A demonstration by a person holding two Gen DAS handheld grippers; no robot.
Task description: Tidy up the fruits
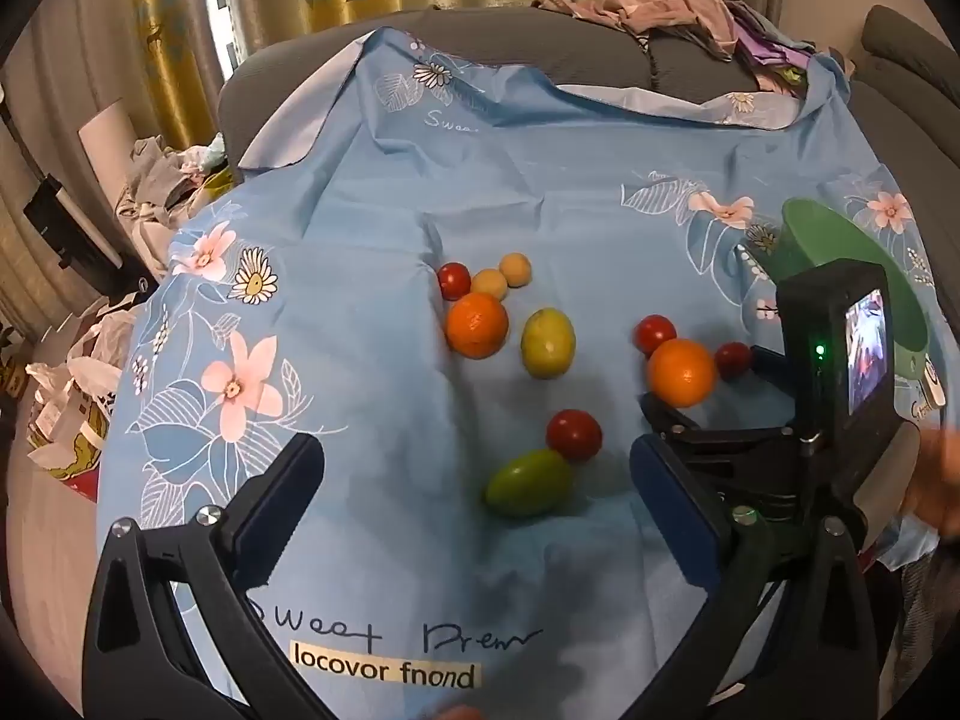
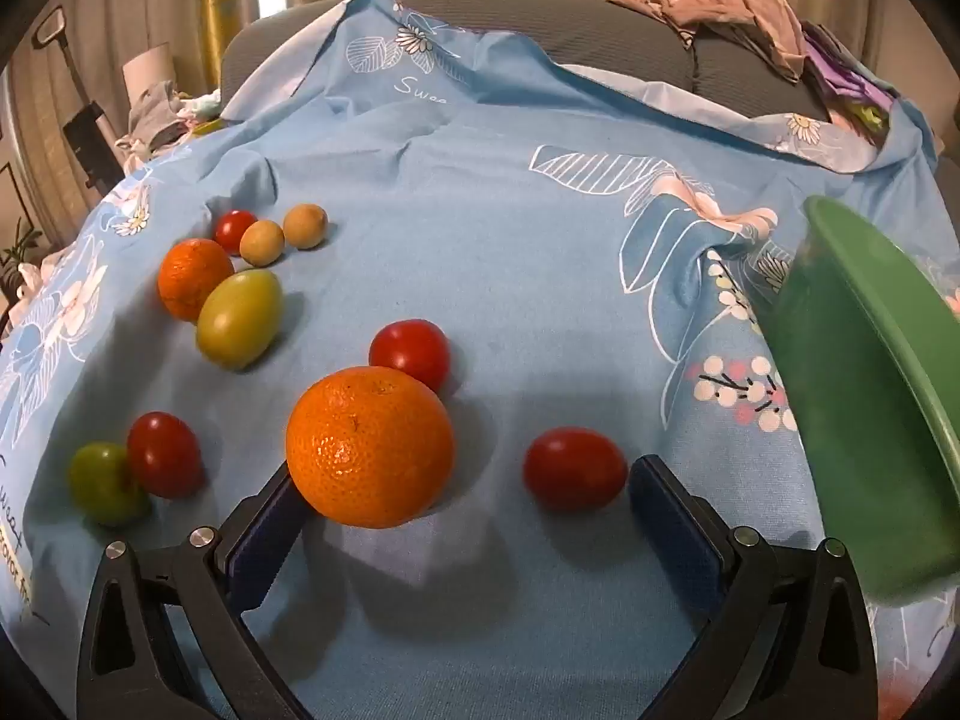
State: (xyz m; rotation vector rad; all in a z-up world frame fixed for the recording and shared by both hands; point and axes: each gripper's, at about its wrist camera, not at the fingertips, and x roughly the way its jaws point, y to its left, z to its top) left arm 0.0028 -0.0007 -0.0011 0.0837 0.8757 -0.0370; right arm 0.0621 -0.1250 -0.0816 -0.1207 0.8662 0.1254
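Loose fruits lie on a blue flowered cloth (image 1: 372, 192). A near orange (image 2: 369, 447) sits just ahead of my open right gripper (image 2: 465, 495), beside its left finger, with red tomatoes (image 2: 410, 353) (image 2: 574, 468) behind it and to its right. Farther left lie an orange (image 2: 194, 277), a yellow-green fruit (image 2: 240, 319), two tan fruits (image 2: 261, 243) and another tomato (image 2: 235, 230). My left gripper (image 1: 474, 480) stands open above the cloth, a green fruit (image 1: 528, 483) and a red tomato (image 1: 573, 434) lying between and just beyond its fingertips. A green bowl (image 2: 870, 372) stands at the right.
A grey sofa back (image 1: 540, 54) with piled clothes (image 1: 672, 6) rises behind the cloth. Bags and clutter (image 1: 78, 396) lie on the floor at the left. My right gripper's body with its lit screen (image 1: 840, 372) shows at the right of the left wrist view, in front of the bowl (image 1: 840, 246).
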